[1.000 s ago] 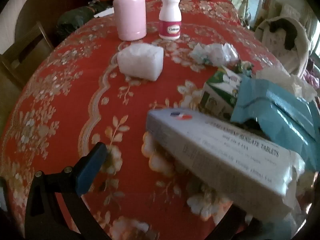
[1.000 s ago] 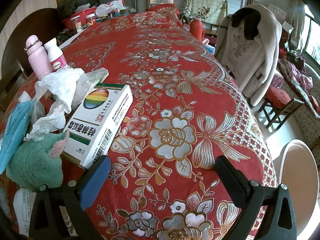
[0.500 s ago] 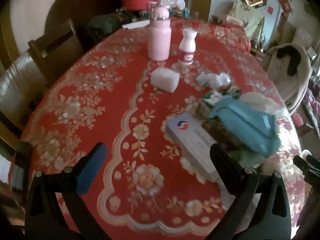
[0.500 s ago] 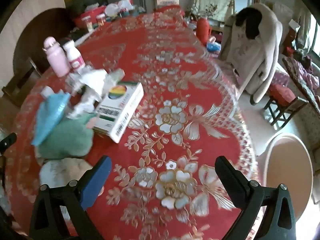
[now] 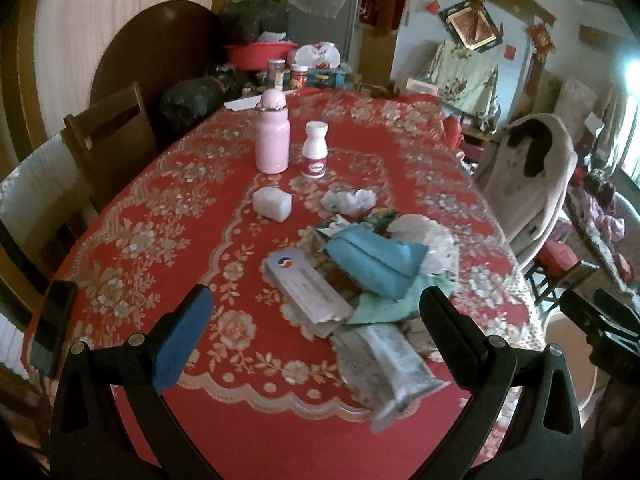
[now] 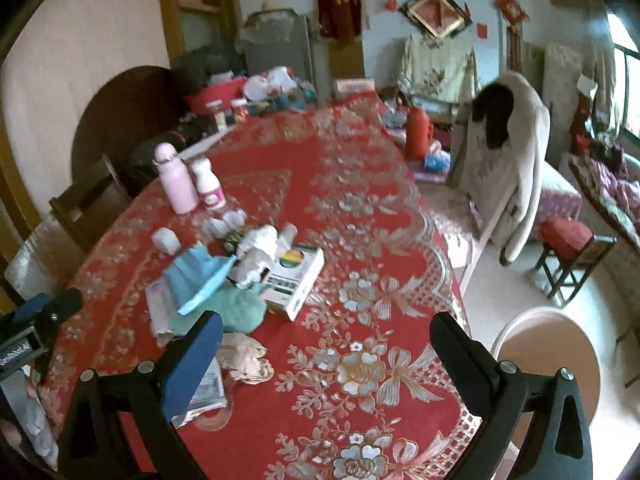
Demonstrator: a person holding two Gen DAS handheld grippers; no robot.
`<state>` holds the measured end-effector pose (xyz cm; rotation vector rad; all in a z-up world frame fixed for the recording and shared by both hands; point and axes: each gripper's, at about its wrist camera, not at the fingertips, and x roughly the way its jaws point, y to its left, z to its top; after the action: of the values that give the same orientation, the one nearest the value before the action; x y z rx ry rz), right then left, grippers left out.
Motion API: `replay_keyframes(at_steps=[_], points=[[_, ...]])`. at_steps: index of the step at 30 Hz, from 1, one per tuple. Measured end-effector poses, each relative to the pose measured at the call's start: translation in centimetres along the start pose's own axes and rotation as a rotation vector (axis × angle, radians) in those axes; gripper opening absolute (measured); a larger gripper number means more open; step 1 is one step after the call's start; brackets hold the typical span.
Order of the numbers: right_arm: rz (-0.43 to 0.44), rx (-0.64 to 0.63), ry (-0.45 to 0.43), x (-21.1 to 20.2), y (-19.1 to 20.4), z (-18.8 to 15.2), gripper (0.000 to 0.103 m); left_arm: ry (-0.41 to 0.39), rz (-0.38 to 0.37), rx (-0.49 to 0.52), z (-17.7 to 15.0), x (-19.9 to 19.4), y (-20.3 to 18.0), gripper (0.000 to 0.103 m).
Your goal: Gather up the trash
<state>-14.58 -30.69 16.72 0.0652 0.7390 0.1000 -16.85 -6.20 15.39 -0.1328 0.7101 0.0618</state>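
Both tools are raised above the table (image 5: pixel 132 240), which wears a red tablecloth with a pale floral pattern. The left tool (image 5: pixel 316 320) has its fingers spread wide with nothing between them; the right tool (image 6: pixel 326 344) is likewise wide and empty.

The trash sits in a loose heap on the near half of the table. In the left wrist view a long white tablet box (image 5: pixel 308 284) lies diagonally at the heap's near-left side, and a blue plastic pouch (image 5: pixel 376 260) rests on top just beyond it, with a green cloth (image 5: pixel 380 310) showing from under it. A silver-grey foil packet (image 5: pixel 392 364) lies closest to the table edge (motion blur smears its outline). Crumpled white tissue (image 5: pixel 350 202) lies farther back.

From the right wrist view, a white medicine box with a rainbow mark (image 6: pixel 294 280) lies at the heap's right side, touching crumpled white paper (image 6: pixel 260 254).

Beyond the heap stand a pink bottle (image 5: pixel 273 138) and a small white pill bottle (image 5: pixel 315 150), side by side, with a white block (image 5: pixel 272 204) in front of them.
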Motion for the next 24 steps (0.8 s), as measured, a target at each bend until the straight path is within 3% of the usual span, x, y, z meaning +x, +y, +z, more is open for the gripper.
replay_keyframes(at_steps=[13, 24], points=[[0.037, 0.004, -0.086, -4.7, 0.1, -0.1, 0.103, -0.076, -0.014, 0.009, -0.4, -3.8, -1.6, 0.102], [0.035, 0.006, -0.101, -5.8, 0.3, 0.1, 0.103, -0.089, -0.016, 0.009, -0.3, -4.7, -1.9, 0.102]])
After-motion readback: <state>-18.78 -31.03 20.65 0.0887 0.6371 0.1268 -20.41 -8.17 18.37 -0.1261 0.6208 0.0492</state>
